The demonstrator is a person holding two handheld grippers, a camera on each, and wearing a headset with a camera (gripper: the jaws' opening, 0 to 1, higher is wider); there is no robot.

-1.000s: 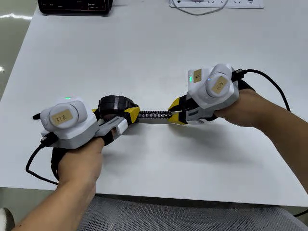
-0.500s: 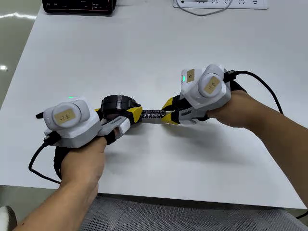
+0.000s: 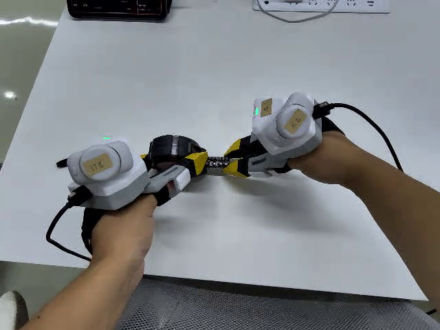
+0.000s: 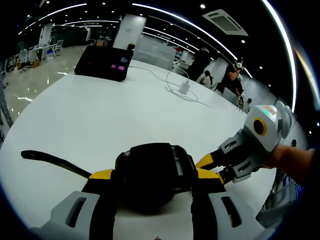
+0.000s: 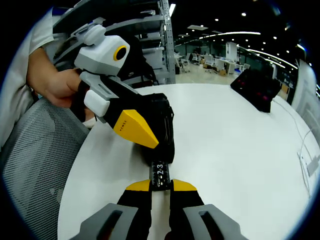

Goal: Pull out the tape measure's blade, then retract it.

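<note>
my left claw [image 3: 184,170] is clamped on the tape measure [image 3: 172,148]. my right claw [image 3: 234,167] pinches the blade [image 3: 217,163], a short stretch exposed.

Bright, even light; warped fisheye edges

Table [image 3: 206,69] is bare across the centre and upper half of the head view, giving open passage. Obstacles at the top edge: black device [image 3: 118,7] upper left, power strip [image 3: 323,5] upper right. Lower middle is blocked: left gripper [image 3: 184,168] clamps the tape measure [image 3: 173,148], right gripper [image 3: 234,161] pinches the blade [image 3: 216,163], which bridges the narrow gap between them. Black cable [image 3: 371,127] arcs at right. The table strip below the grippers is free.
</note>
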